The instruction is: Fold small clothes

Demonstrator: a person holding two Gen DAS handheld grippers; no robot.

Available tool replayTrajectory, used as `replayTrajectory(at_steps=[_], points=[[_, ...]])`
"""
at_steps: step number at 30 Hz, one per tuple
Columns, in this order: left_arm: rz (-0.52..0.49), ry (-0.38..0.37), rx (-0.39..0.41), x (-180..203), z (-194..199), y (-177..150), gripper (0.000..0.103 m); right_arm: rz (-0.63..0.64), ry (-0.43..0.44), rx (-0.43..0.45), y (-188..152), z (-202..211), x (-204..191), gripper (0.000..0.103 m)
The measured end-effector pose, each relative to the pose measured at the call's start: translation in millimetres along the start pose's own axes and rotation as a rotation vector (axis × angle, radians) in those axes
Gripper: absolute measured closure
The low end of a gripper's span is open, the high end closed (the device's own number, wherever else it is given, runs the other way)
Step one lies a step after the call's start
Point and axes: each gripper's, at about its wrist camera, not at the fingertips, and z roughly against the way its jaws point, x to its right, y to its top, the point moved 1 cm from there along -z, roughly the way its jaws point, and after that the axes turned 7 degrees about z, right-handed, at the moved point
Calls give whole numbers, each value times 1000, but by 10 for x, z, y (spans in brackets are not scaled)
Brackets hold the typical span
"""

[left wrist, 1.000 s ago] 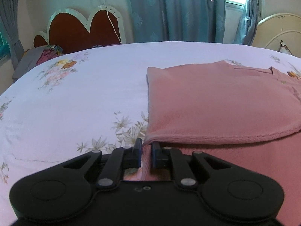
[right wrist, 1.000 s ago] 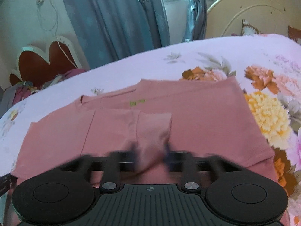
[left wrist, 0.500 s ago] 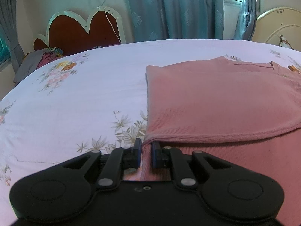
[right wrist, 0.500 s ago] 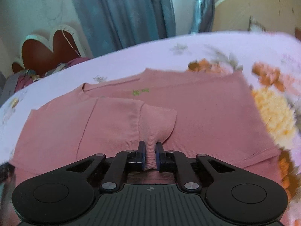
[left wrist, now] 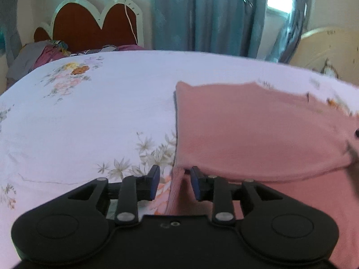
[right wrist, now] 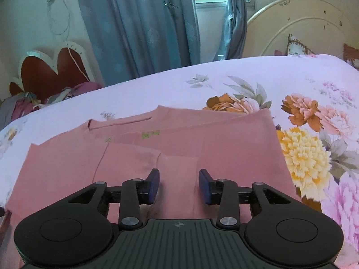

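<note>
Pink shirt [right wrist: 224, 148], on floral bed [left wrist: 89, 116]: we find both tongs, left [left wrist: 174, 182] and right [right wrist: 179, 185], now opening, fabric released since half a second ago; green neck label [right wrist: 150, 134] unreadable.

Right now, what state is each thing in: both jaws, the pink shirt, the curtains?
left gripper: jaws opening, a ridge of pink fabric between them, pads not pressing it.
right gripper: jaws opening, nothing gripped, shirt flat beneath.
pink shirt: lying on the bed, partly folded, sleeve laid over the body.
curtains: mostly drawn, window gap showing.
</note>
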Motion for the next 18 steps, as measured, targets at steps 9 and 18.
replayTrajectory(at_steps=[9, 18], points=[[42, -27, 34, 251, -515, 521, 73, -66, 7, -79, 29, -438, 16, 65], [35, -1, 16, 394, -1104, 674, 76, -18, 12, -86, 34, -487, -102, 92]])
